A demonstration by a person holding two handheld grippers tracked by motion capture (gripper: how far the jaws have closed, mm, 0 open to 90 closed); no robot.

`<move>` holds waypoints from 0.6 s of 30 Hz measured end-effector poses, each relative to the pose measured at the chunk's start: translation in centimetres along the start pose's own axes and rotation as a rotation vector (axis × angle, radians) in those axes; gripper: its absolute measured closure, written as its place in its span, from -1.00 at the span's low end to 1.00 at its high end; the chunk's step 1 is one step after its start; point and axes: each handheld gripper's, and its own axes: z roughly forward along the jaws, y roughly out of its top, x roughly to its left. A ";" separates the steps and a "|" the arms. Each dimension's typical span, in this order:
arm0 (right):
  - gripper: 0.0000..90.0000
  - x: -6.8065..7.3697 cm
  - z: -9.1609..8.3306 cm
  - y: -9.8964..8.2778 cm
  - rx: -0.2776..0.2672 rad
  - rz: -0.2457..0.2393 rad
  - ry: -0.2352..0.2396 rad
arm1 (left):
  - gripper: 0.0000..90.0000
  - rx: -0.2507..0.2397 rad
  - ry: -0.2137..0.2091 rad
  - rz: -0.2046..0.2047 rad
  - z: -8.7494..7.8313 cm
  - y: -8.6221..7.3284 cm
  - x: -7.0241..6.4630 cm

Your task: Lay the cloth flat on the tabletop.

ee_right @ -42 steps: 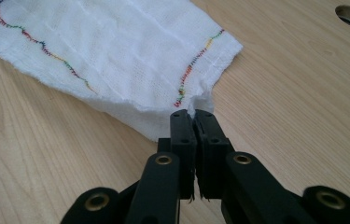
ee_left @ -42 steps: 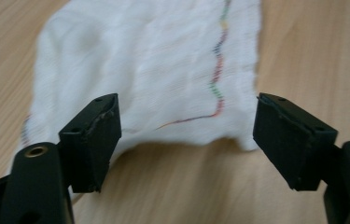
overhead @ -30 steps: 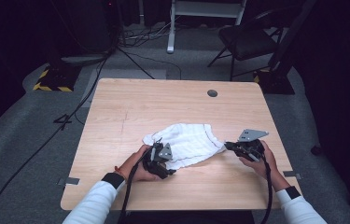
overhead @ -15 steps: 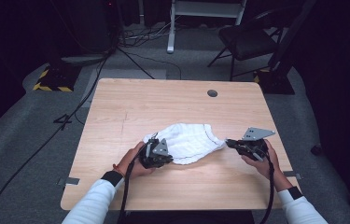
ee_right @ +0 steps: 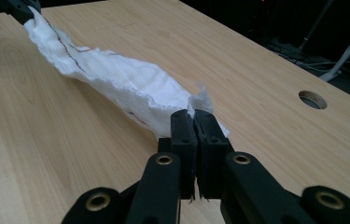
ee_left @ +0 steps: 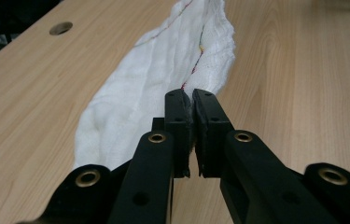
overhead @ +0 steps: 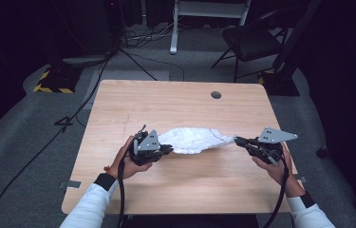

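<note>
the white cloth (overhead: 192, 140) is hanging stretched between the two tools, sagging onto the middle of the worktop (overhead: 175, 102); the left hand-held gripper (overhead: 168, 149) is pinching one end, jaws having just been closing onto it, and the right hand-held gripper (overhead: 237, 140) is clamping the opposite end; the fabric is looking thin, light and limp, likely bunching and slipping easily, so the hemmed corners are seeming the surest places to be gripping.
</note>
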 end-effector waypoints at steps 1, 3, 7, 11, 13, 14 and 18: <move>0.95 0.1 -0.2 0.1 -0.006 -0.008 0.000 | 0.89 -0.010 0.004 -0.003 -0.3 0.2 -0.1; 0.95 0.4 -0.8 0.4 -0.017 -0.018 -0.003 | 0.89 -0.027 0.013 -0.008 -0.9 0.6 -0.3; 0.95 1.2 -2.4 1.3 -0.052 -0.032 -0.010 | 0.89 -0.049 0.013 0.019 -2.2 1.7 -0.9; 0.95 2.0 -4.2 2.2 -0.099 -0.049 -0.020 | 0.89 -0.077 0.006 0.051 -3.6 3.0 -1.8; 0.95 2.4 -4.9 2.6 -0.117 -0.055 -0.025 | 0.88 -0.091 0.011 0.059 -4.2 3.5 -2.1; 0.95 2.7 -5.7 2.9 -0.135 -0.057 -0.031 | 0.88 -0.100 0.008 0.060 -4.5 3.7 -2.2; 0.95 3.4 -6.9 3.6 -0.161 -0.069 -0.043 | 0.88 -0.133 -0.011 0.060 -5.5 4.4 -2.6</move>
